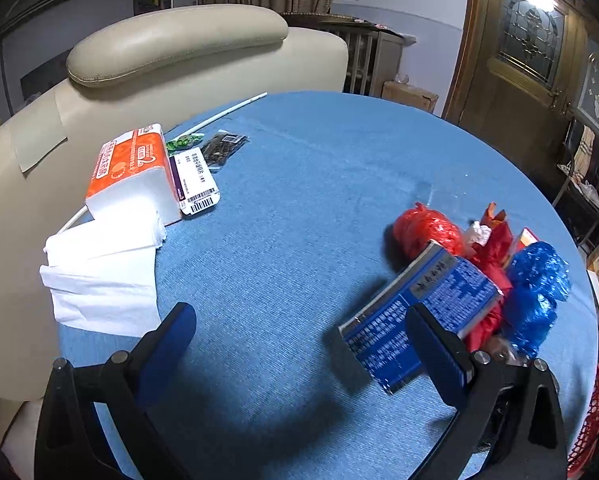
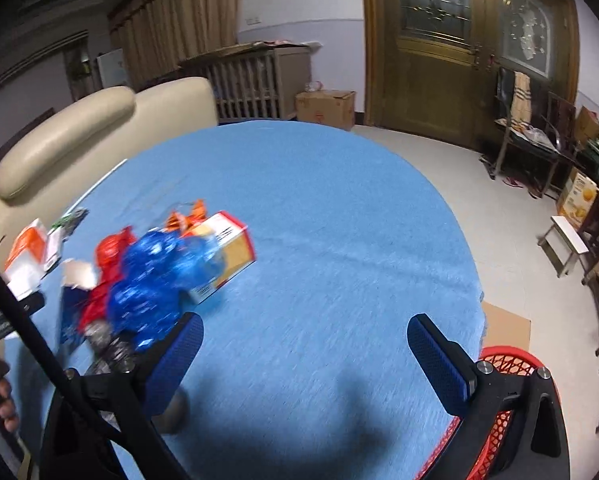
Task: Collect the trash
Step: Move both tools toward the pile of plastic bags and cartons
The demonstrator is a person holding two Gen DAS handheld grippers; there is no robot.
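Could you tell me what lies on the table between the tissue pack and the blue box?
Nothing: in the left wrist view only bare blue tablecloth stretches between the tissue pack and the blue box.

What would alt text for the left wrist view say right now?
The open left gripper hovers over a blue tablecloth, empty, its right finger in front of a blue printed box. Behind the box lie a red bag and blue bag; a tissue pack sits far left.
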